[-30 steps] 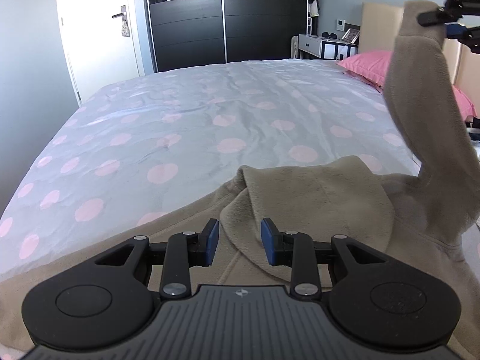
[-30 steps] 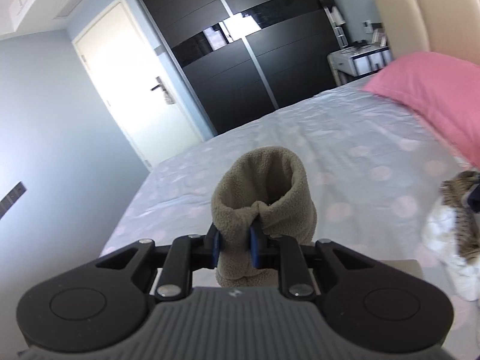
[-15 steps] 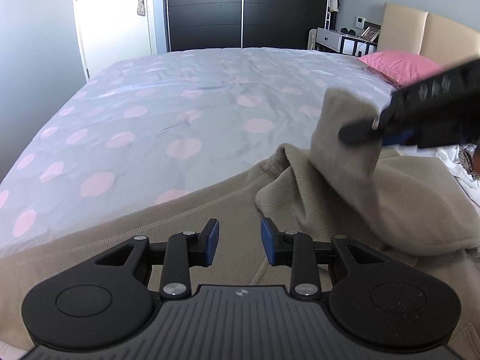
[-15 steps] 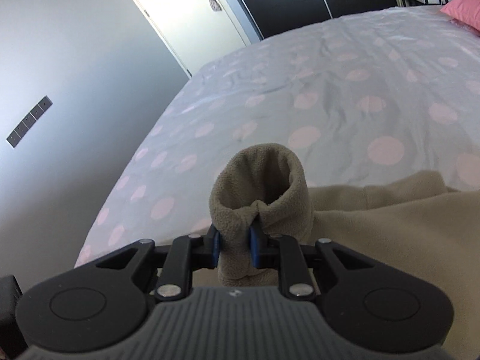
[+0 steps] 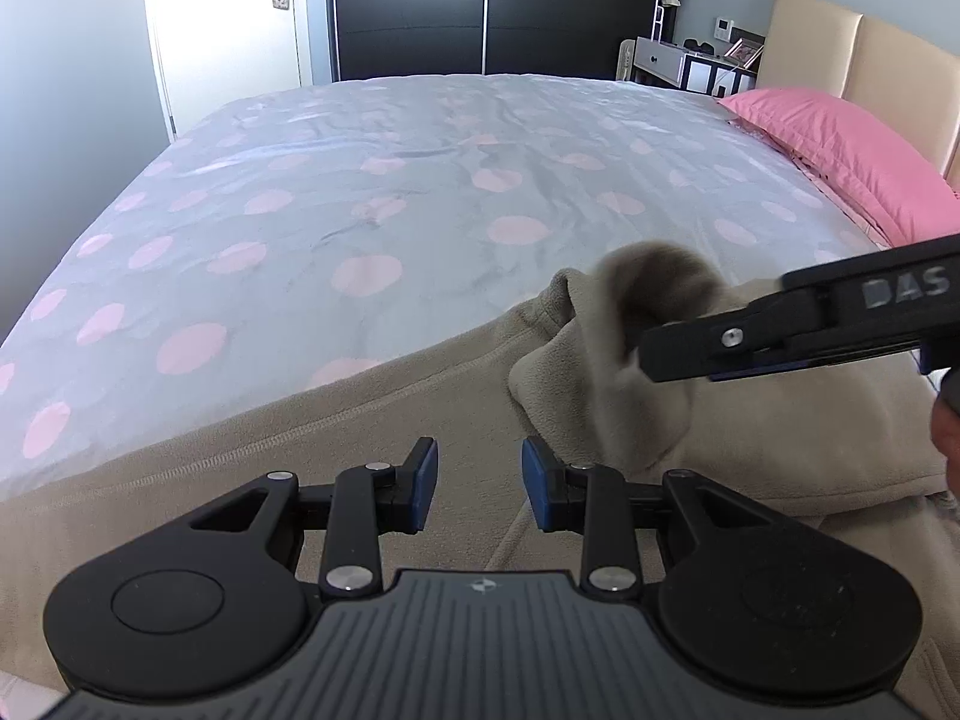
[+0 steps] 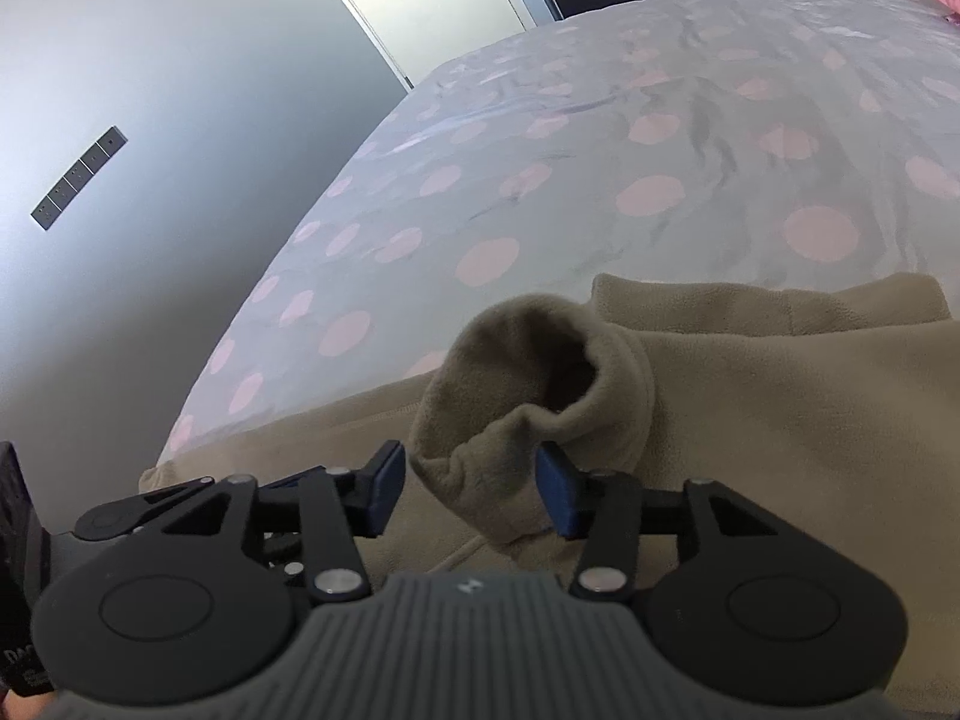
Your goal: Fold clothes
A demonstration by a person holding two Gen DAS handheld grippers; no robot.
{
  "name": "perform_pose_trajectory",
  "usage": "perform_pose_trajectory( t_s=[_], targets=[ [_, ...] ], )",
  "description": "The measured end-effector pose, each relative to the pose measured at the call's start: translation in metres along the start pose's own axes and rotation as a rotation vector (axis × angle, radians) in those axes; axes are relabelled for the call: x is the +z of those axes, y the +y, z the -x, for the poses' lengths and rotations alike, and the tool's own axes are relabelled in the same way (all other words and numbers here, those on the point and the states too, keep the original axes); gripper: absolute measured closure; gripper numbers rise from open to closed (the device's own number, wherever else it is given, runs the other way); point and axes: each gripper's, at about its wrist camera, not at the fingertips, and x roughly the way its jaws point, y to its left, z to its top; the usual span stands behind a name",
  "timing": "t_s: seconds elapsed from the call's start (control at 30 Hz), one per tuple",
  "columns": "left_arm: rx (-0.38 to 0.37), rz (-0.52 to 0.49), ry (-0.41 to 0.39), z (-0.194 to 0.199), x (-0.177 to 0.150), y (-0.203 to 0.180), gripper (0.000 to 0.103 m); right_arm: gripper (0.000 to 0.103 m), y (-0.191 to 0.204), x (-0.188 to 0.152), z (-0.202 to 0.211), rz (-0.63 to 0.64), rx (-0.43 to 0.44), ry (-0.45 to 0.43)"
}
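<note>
A beige fleece garment [image 5: 372,420] lies spread along the near edge of the bed. Its sleeve is folded over the body, and the sleeve cuff [image 6: 528,372] sits between the fingers of my right gripper [image 6: 469,495]. Those jaws are opening; the left pad stands clear of the cuff and the fabric is slack. In the left wrist view the right gripper [image 5: 660,354] comes in from the right, with the blurred cuff [image 5: 654,282] at its tip. My left gripper [image 5: 478,492] hovers low over the garment's body, open, with nothing between its fingers.
The bed [image 5: 420,180] has a grey cover with pink dots stretching far ahead. A pink pillow [image 5: 840,150] and beige headboard [image 5: 870,60] are at the right. A black wardrobe [image 5: 480,6], a white door [image 5: 228,30] and a side table [image 5: 678,63] stand beyond.
The right gripper swung the sleeve down from high in the air onto the garment's body, and its jaws have parted from the cuff. The left gripper shifted slightly over the garment.
</note>
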Motion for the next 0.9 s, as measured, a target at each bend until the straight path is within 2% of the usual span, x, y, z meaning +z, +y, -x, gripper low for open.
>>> perform_pose_trajectory(
  t_s=[0.1,0.17,0.33,0.4,0.63,0.8,0.9],
  targets=[
    [0.002,-0.004,-0.015,0.009,0.002,-0.002,0.062,0.037,-0.003,-0.003,0.022,0.013,0.029,-0.008],
    [-0.005,-0.008,-0.017,0.013,0.004,-0.004,0.062,0.035,-0.006,-0.008,0.038,0.045,0.021,-0.021],
    [-0.025,0.002,0.004,0.007,0.007,-0.008,0.06,0.034,-0.036,-0.022,0.059,0.096,-0.117,-0.015],
    [-0.043,0.004,0.015,-0.003,0.009,-0.008,0.056,0.035,-0.054,-0.025,0.069,0.084,-0.151,-0.014],
    [-0.068,0.011,0.029,-0.047,0.013,0.0,0.055,0.035,-0.115,-0.04,0.111,0.077,-0.286,-0.032],
    [-0.11,0.048,0.054,-0.069,0.013,0.009,0.056,0.034,-0.152,-0.077,0.141,0.141,-0.41,0.002],
    [-0.144,0.078,0.051,-0.073,0.012,0.01,0.059,0.032,-0.17,-0.105,0.146,0.188,-0.47,0.043]
  ],
)
